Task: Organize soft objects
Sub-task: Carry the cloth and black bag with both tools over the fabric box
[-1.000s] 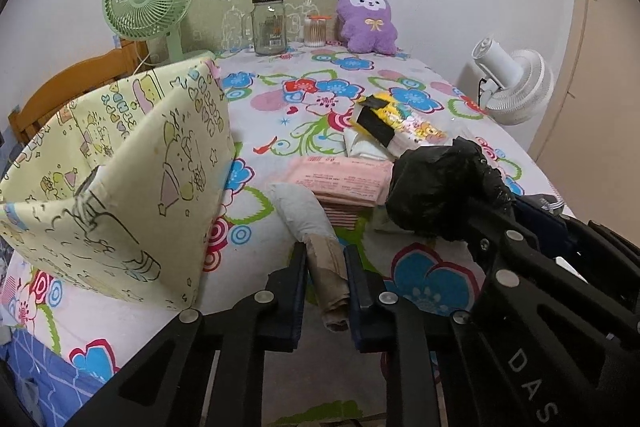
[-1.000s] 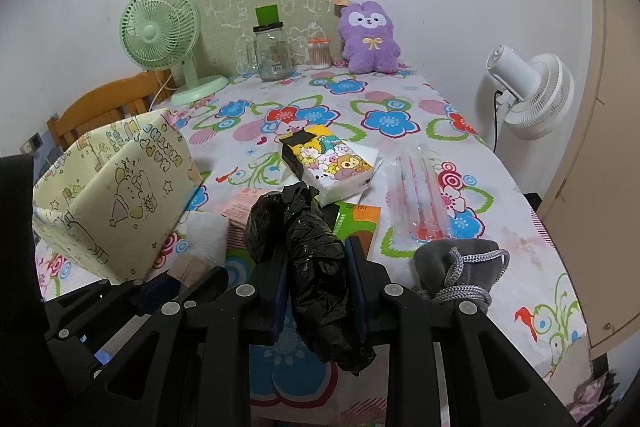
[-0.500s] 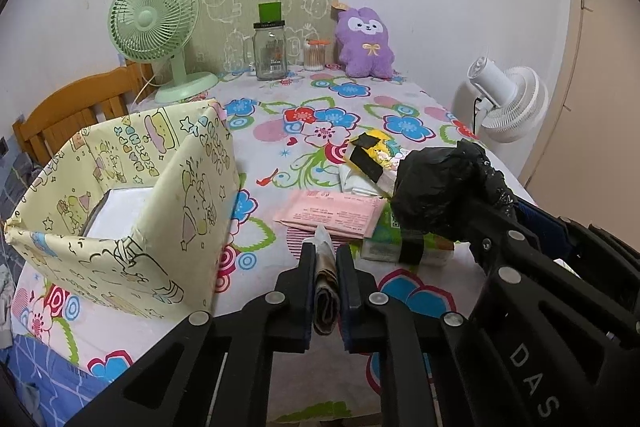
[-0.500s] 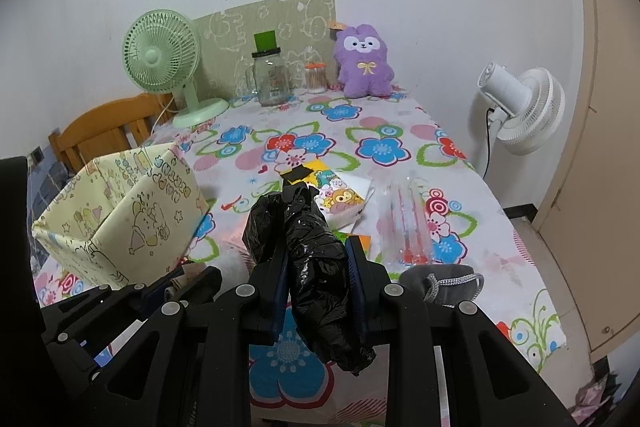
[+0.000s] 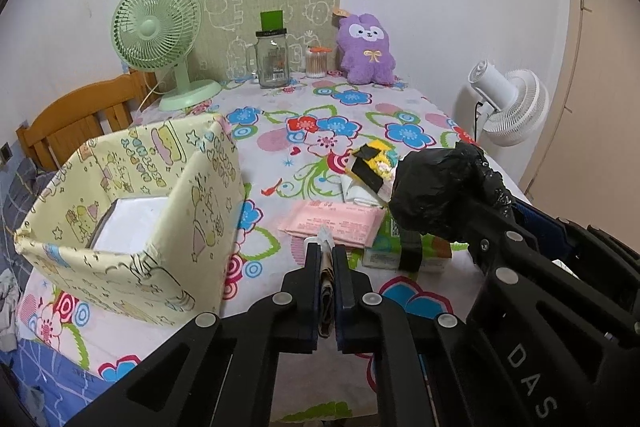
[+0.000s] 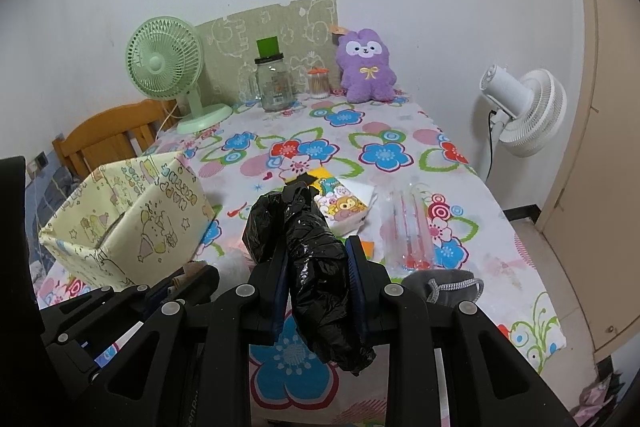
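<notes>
My left gripper (image 5: pixel 326 251) holds a folded white and tan cloth (image 5: pixel 325 301) above the table's near edge. Its jaws are closing tight, and the pads press on the cloth from both sides. To its right, my right gripper (image 6: pixel 316 247) is shut on a crumpled black plastic bag (image 6: pixel 280 219), which hangs below the fingers. That bag (image 5: pixel 436 195) also shows at the right of the left wrist view. A yellow cartoon-print box (image 5: pixel 200 211) stands open on the left of the table, with something white inside.
On the floral tablecloth lie a pink packet (image 5: pixel 332 223), a green packet (image 5: pixel 400 251), a yellow tissue pack (image 6: pixel 340 203), a clear plastic pack (image 6: pixel 408 227) and a grey drawstring pouch (image 6: pixel 444 287). At the back stand a green fan (image 5: pixel 160 31), a glass jar (image 5: pixel 273 61) and a purple plush (image 5: pixel 366 51).
The left jaws closed onto the cloth, which came up off the table. Both grippers rose and drew back a little. The black bag stayed in the right grip.
</notes>
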